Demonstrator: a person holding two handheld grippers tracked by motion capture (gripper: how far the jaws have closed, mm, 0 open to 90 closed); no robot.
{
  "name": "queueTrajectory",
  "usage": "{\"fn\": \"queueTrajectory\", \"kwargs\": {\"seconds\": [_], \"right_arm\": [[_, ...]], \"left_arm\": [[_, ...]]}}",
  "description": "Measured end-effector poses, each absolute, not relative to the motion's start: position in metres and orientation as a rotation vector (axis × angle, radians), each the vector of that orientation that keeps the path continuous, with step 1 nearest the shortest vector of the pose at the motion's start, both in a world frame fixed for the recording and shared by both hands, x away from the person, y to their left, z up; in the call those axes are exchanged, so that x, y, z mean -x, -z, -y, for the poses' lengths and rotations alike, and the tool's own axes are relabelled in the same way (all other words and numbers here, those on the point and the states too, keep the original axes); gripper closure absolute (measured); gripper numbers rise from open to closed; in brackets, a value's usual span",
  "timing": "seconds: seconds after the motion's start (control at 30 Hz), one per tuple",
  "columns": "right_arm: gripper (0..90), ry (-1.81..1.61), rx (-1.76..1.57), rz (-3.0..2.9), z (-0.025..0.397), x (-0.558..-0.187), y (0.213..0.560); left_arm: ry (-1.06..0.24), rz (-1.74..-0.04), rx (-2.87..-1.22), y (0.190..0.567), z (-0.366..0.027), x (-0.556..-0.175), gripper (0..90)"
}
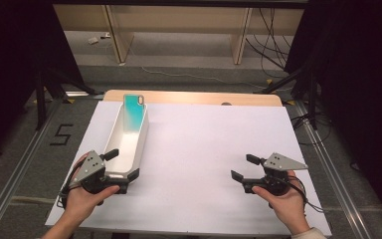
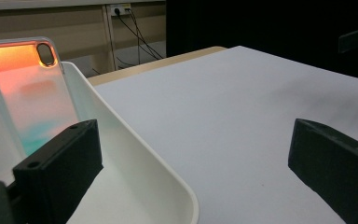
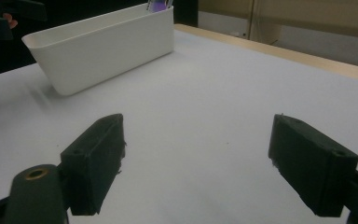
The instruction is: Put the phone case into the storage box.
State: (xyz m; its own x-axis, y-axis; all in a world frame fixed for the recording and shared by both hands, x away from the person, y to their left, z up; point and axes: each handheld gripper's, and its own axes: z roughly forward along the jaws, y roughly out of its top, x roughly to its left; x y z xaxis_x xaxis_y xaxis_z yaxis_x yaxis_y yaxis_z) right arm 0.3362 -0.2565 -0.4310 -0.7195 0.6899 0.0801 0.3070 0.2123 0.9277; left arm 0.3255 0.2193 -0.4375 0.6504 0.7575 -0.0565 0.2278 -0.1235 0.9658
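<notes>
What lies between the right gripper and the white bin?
Nothing: in the high view, the stretch from the right gripper to the white bin is bare white table cover. The right gripper view agrees.

Count: two grippers, left gripper [image 1: 122, 171] and right gripper [image 1: 243, 168]; one white bin [image 1: 129, 144]; one phone case [image 1: 134, 113]; one white sheet [image 1: 214, 149].

Beyond the white-covered table [image 1: 219, 149], pale wooden shelving [image 1: 179, 30] stands on grey floor [image 1: 189, 74], dark curtains [image 1: 10, 59] flanking it.
</notes>
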Motion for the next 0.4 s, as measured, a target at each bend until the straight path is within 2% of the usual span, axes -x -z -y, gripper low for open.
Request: {"fn": "queueTrajectory", "kwargs": {"seconds": [0.4], "right_arm": [[19.5,-1.522,-0.943,-2.150,0.2551,-0.3348,0.4313]], "left_arm": [[-0.568,-0.805,-1.675,0.4384,-0.2188,-0.3247,2.3]]}}
